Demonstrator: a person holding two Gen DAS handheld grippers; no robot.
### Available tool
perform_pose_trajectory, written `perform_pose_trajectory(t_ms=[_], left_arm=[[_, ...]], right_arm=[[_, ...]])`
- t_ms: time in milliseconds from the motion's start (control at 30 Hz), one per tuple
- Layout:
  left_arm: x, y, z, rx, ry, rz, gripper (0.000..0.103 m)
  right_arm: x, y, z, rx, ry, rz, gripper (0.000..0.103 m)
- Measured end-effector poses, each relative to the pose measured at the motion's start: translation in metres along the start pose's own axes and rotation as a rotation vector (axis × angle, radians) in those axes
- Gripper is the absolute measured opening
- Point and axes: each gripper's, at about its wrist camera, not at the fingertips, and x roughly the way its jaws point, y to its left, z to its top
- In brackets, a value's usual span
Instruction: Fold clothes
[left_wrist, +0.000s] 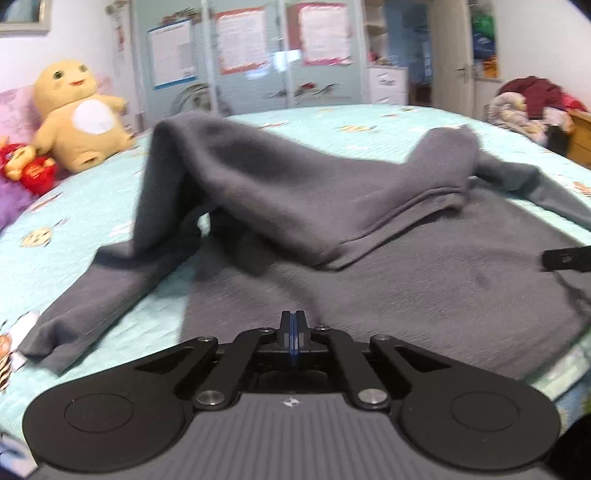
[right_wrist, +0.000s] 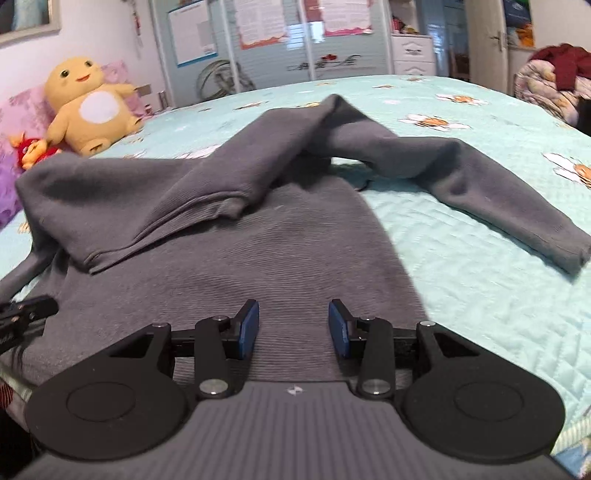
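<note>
At the far left a yellow plush toy (left_wrist: 79, 114) sits on the pale blue quilted bedspread (left_wrist: 74, 229), with a small red toy (left_wrist: 31, 170) beside it; both lie well apart from the work and should not interfere.

The grey sweater (left_wrist: 406, 280) lies across the middle of the bed, its knit soft and finely ribbed. Its left sleeve (left_wrist: 92, 295) trails limp toward the near-left edge. A folded-over flap with a stitched band edge (left_wrist: 388, 218) rests loosely on the sweater's body, humped rather than flat.

The left gripper (left_wrist: 293, 332) hovers above the near part of the sweater, its blue pads pressed together. No cloth shows between them, so any pull from here would likely lift nothing.

The right gripper (right_wrist: 293, 326) stands half spread over the flat ribbed body, with fabric beneath its pads but not pinched. If it closes on this flat stretch, it may catch only a shallow pucker that slips free, or drag the whole garment and undo the loose flap.

At the right, the right sleeve (right_wrist: 498, 206) arches outward over the bedspread, bent at a raised hump. Thick and springy, it may flop back if folded in without being pressed down.

Far right, a heap of mixed clothes (left_wrist: 532, 107) sits beyond the bed.
</note>
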Motion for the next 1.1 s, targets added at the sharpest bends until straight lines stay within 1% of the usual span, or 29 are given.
perform_pose_trajectory(t_ms=[100,200,267,367,400,500,600,700,767,800,833,900,933,1000,1033,1100], left_arm=[[-0.001,0.009,0.0,-0.036,0.015,0.013,0.0],[-0.004,0.005,-0.001,-0.019,0.016,0.013,0.0],[-0.007,0.0,-0.003,0.001,0.02,0.011,0.001],[-0.008,-0.004,-0.007,0.028,0.029,0.02,0.001],[-0.008,-0.005,-0.008,0.035,0.034,0.024,0.001],[-0.009,-0.002,-0.009,0.042,0.043,0.04,0.001],[-0.014,0.003,-0.011,0.042,0.049,0.068,0.001],[-0.022,0.008,-0.011,0.031,0.048,0.086,0.001],[-0.029,0.01,-0.009,0.014,0.037,0.091,0.001],[-0.035,0.01,-0.007,0.006,0.02,0.081,0.001],[-0.04,0.008,-0.005,0.004,-0.004,0.06,0.001],[-0.047,0.0,0.0,0.019,-0.047,0.004,0.002],[-0.048,-0.006,0.001,0.042,-0.052,-0.023,0.002],[-0.042,-0.02,0.0,0.102,-0.026,-0.057,0.004],[-0.036,-0.022,-0.004,0.114,0.005,-0.062,0.004],[-0.024,-0.018,-0.013,0.106,0.074,-0.06,0.004]], right_arm=[[-0.006,0.01,0.002,0.014,-0.013,-0.026,0.043],[-0.01,0.032,-0.001,-0.019,-0.021,0.06,0.043],[-0.01,0.047,-0.007,-0.073,-0.012,0.096,0.044],[-0.006,0.058,-0.018,-0.156,0.003,0.094,0.047],[-0.006,0.057,-0.019,-0.178,-0.001,0.093,0.047],[-0.01,0.037,-0.016,-0.16,-0.012,0.08,0.047],[-0.014,0.008,-0.013,-0.109,-0.013,-0.006,0.047],[-0.025,-0.02,-0.013,-0.027,-0.021,-0.043,0.047],[-0.033,-0.021,-0.013,-0.006,-0.032,-0.071,0.047],[-0.038,-0.018,-0.013,0.0,-0.044,-0.067,0.047],[-0.044,-0.013,-0.013,0.004,-0.058,-0.056,0.047],[-0.051,0.002,-0.013,-0.011,-0.078,0.021,0.047],[-0.052,0.013,-0.014,-0.025,-0.083,0.066,0.047],[-0.05,0.036,-0.018,-0.069,-0.069,0.147,0.048],[-0.047,0.048,-0.021,-0.106,-0.049,0.174,0.049],[-0.037,0.066,-0.029,-0.193,-0.001,0.176,0.049]])
